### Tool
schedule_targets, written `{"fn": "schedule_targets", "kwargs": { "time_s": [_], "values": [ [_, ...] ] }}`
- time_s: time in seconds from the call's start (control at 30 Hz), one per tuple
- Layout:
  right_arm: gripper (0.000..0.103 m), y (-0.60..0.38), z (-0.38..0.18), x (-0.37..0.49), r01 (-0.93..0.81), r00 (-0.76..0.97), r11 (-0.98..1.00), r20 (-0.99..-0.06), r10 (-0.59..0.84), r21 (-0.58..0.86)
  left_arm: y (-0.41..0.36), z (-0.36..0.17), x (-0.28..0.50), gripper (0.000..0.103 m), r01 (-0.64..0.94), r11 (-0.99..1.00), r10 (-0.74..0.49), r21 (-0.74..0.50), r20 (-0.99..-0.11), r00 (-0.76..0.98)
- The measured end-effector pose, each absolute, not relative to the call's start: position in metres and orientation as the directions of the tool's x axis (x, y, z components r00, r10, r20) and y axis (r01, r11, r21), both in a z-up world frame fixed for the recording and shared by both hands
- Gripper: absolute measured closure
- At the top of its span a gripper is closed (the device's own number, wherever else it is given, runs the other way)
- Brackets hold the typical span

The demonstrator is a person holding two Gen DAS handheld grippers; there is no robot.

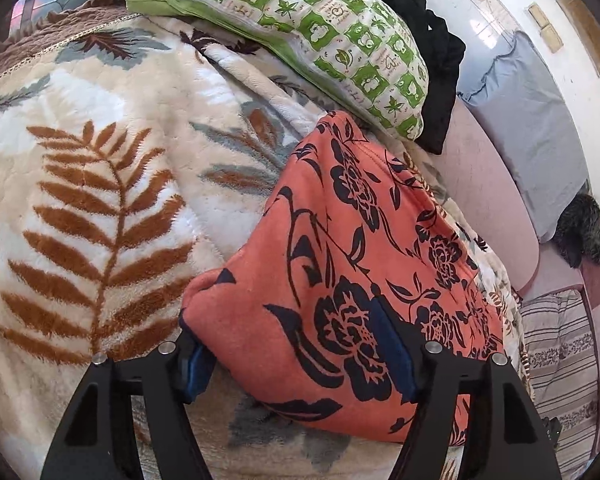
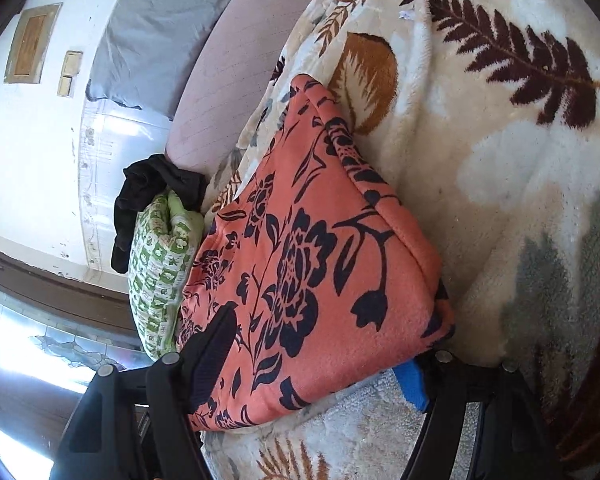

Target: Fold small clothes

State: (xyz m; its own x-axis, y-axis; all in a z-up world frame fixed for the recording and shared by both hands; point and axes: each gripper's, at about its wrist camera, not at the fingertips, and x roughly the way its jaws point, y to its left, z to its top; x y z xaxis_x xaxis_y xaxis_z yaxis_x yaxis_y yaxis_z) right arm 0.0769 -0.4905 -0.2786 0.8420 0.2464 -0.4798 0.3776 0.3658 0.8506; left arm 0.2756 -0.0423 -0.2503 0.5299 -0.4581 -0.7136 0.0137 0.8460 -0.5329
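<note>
In the left view, the left tool (image 1: 300, 364) is clenched on the near edge of the orange floral garment (image 1: 348, 248), lower centre, on the fern blanket (image 1: 100, 200). The right tool (image 2: 312, 364) likewise grips it. Judgement: keep both tools level so the fold lands square.

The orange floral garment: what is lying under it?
The orange floral garment rests on a cream fleece blanket with a leaf pattern, which shows all around it. Whatever lies directly beneath the garment itself is covered.
</note>
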Motion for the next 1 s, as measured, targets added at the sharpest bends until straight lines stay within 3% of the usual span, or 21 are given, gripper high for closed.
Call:
{"fn": "schedule_targets", "kwargs": {
  "time_s": [0.03, 0.07, 0.1, 0.17, 0.27, 0.47, 0.67, 0.8, 0.93, 1.0],
  "values": [
    [0.034, -0.491, -0.279, 0.075, 0.376, 0.848, 0.353, -0.472, 0.242, 0.857, -0.044, -0.250, 0.277, 0.039, 0.019, 0.855, -0.448, -0.518, -0.720, 0.530],
    [0.054, -0.492, -0.280, 0.073, 0.392, 0.846, 0.346, -0.482, 0.229, 0.852, -0.045, -0.250, 0.278, 0.052, 0.015, 0.868, -0.427, -0.496, -0.731, 0.532],
    [0.079, -0.494, -0.284, 0.072, 0.422, 0.833, 0.339, -0.507, 0.221, 0.841, -0.044, -0.251, 0.279, 0.058, 0.009, 0.878, -0.409, -0.479, -0.738, 0.537],
    [0.082, -0.498, -0.295, 0.071, 0.441, 0.825, 0.298, -0.513, 0.238, 0.847, -0.040, -0.252, 0.281, 0.075, 0.008, 0.865, -0.425, -0.502, -0.725, 0.542],
    [0.086, -0.492, -0.282, 0.072, 0.438, 0.823, 0.375, -0.532, 0.198, 0.817, -0.041, -0.248, 0.280, 0.081, 0.027, 0.860, -0.439, -0.510, -0.711, 0.550],
    [0.089, -0.479, -0.251, 0.065, 0.417, 0.845, 0.508, -0.528, 0.089, 0.754, -0.040, -0.222, 0.258, 0.083, 0.096, 0.839, -0.481, -0.536, -0.647, 0.591],
    [0.090, -0.468, -0.220, 0.034, 0.404, 0.872, 0.575, -0.489, -0.007, 0.711, -0.026, -0.198, 0.205, 0.083, 0.142, 0.819, -0.514, -0.556, -0.602, 0.611],
    [0.090, -0.464, -0.210, 0.003, 0.400, 0.879, 0.571, -0.477, -0.016, 0.717, -0.010, -0.212, 0.166, 0.083, 0.091, 0.828, -0.489, -0.554, -0.633, 0.600],
    [0.085, -0.463, -0.234, -0.012, 0.490, 0.809, 0.504, -0.587, 0.041, 0.711, 0.005, -0.245, 0.151, 0.071, -0.048, 0.846, -0.436, -0.531, -0.741, 0.510],
    [0.082, -0.471, -0.248, -0.018, 0.560, 0.762, 0.425, -0.643, 0.072, 0.711, 0.022, -0.247, 0.147, 0.060, -0.112, 0.810, -0.447, -0.576, -0.729, 0.518]
  ]
}}
